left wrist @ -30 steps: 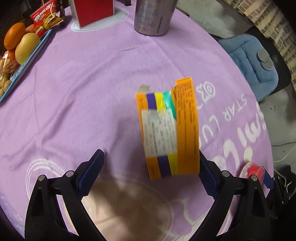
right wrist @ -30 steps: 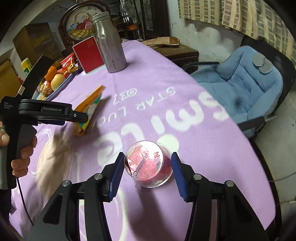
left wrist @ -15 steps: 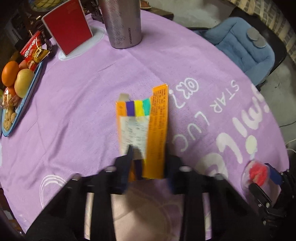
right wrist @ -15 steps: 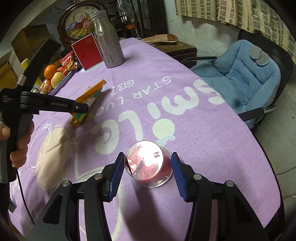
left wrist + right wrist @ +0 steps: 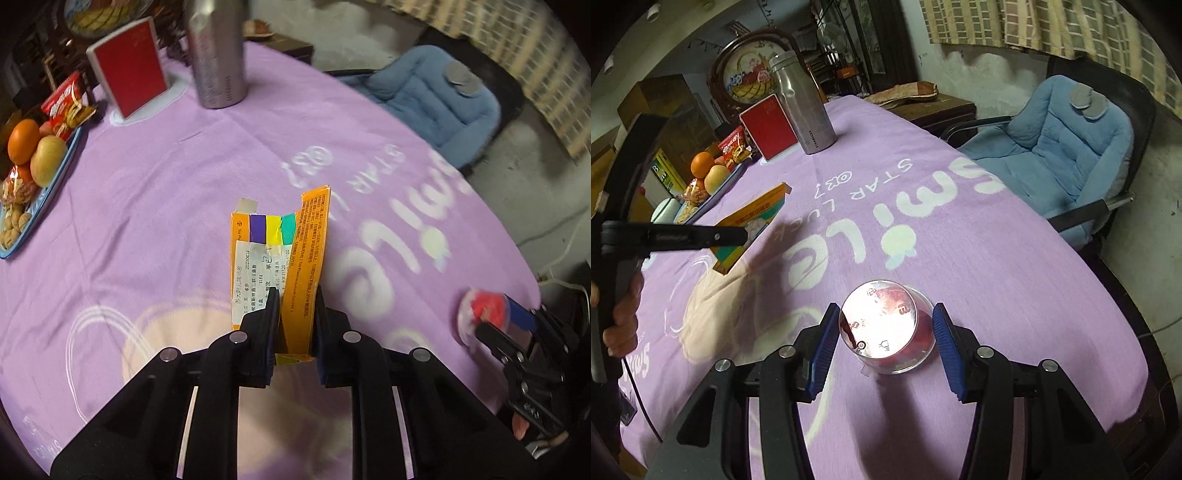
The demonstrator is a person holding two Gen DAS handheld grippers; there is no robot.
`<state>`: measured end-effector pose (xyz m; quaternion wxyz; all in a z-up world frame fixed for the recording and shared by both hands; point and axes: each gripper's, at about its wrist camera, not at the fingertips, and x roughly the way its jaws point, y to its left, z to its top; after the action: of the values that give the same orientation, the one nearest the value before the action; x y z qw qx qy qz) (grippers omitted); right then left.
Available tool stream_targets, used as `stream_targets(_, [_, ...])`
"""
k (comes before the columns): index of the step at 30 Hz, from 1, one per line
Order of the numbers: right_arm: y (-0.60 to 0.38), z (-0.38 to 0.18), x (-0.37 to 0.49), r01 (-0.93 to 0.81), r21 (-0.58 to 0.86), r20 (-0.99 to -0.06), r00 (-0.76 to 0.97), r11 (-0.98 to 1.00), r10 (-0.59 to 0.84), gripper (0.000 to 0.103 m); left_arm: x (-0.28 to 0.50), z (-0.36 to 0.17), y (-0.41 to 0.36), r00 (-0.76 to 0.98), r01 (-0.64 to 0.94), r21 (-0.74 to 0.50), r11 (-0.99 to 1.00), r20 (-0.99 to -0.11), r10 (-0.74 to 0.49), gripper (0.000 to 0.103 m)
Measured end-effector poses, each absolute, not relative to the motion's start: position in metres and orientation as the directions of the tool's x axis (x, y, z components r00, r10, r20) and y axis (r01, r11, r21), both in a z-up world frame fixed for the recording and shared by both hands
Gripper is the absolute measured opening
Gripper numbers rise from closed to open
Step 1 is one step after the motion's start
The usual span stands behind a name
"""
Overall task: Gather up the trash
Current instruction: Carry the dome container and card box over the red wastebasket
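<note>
- The surface is a round table under a lilac cloth printed with large white letters and pale swirls; its far edge meets a dark wooden cabinet and a stained grey wall.
- The steel flask stands upright on the far part of the cloth and serves as the landmark here.
- Just left of the flask a red card leans upright on a white patch of the print.
- Farther left of the flask, at the cloth's edge, a blue tray holds an orange, a yellow fruit, a red snack packet and biscuits.
- Right of the flask, off the surface, sits a chair with a blue cushion; checked curtains hang above it.
- The orange box, flattened and open-ended with a white label, is well nearer than the flask, about mid-cloth.
- The left gripper has its fingers closed tight on the box's near end, one on each face.
- The clear cup, with red scraps inside, lies tipped on the cloth near the edge, far from the flask to its right.
- The right gripper has its blue-padded fingers spread wide on either side of the cup, not touching it.
</note>
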<state>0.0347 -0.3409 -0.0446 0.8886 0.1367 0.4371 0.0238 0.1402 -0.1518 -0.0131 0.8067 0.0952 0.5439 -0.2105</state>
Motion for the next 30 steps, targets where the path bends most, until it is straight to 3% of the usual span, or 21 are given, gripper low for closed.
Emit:
stream_targets(16, [-0.371,-0.037,-0.065,0.153,0.326,-0.716,0.685,0.933,0.138,0.051,0.026,-0.001,-0.188,0.293,0.577,-0.183,0.796,-0.863,-0.411,0.018])
stream_targets(24, [-0.418,-0.044,-0.132,0.254,0.385,-0.682,0.726,0.887,0.088,0.051,-0.027,0.000,-0.249,0.228,0.706,-0.192,0.682,-0.850,-0.475,0.018])
stream_targets(30, [-0.460,-0.073,-0.180,0.365,0.389,-0.707,0.707,0.846,0.020,0.051,-0.071,-0.017,-0.309,0.154,0.790,-0.185,0.585,-0.863,-0.481,0.018])
